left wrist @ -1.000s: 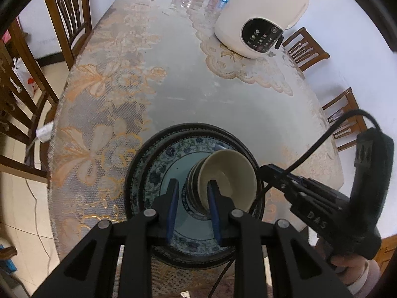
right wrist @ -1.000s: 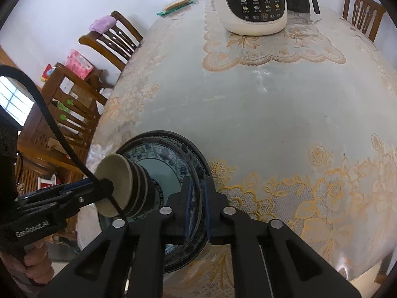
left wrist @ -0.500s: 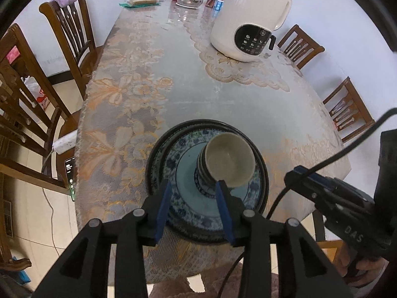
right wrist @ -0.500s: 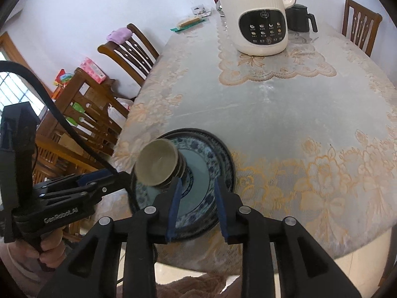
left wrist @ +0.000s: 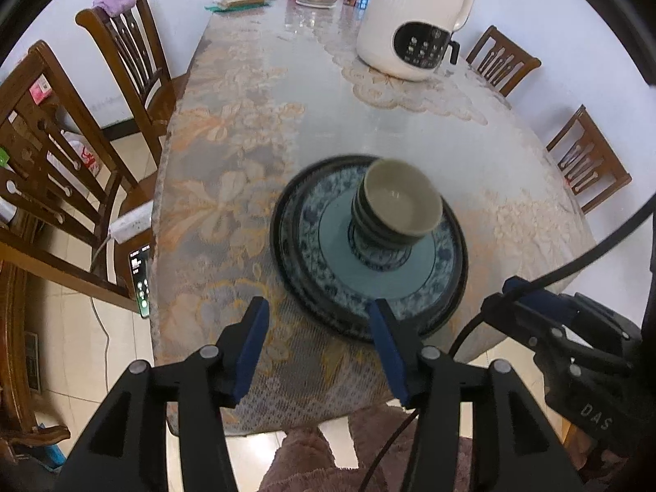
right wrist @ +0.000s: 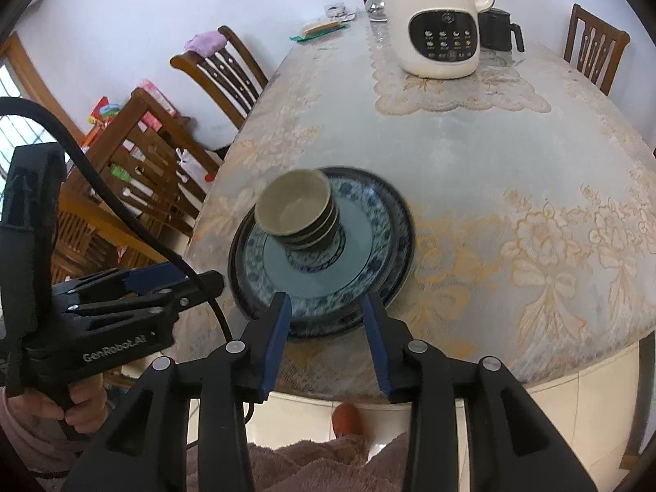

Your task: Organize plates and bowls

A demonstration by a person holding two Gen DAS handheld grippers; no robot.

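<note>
Blue-patterned plates (left wrist: 414, 287) stacked on the lace-covered desk (left wrist: 229, 156), bowls (left wrist: 395, 209) nested on top, left gripper (left wrist: 317, 352) and right gripper (right wrist: 326, 340) just opening, jaws apart, holding nothing.

Two markings are legible. The lettering "DAS" stands in white on the black body of the right gripper (left wrist: 529, 307), at the lower right of the left wrist view. The lettering "GenRobot.AI" stands in white on the black body of the left gripper (right wrist: 213, 283), at the lower left of the right wrist view. The control panel (right wrist: 445, 39) of the cream appliance (right wrist: 434, 4) carries white icons with captions too small to read.
</note>
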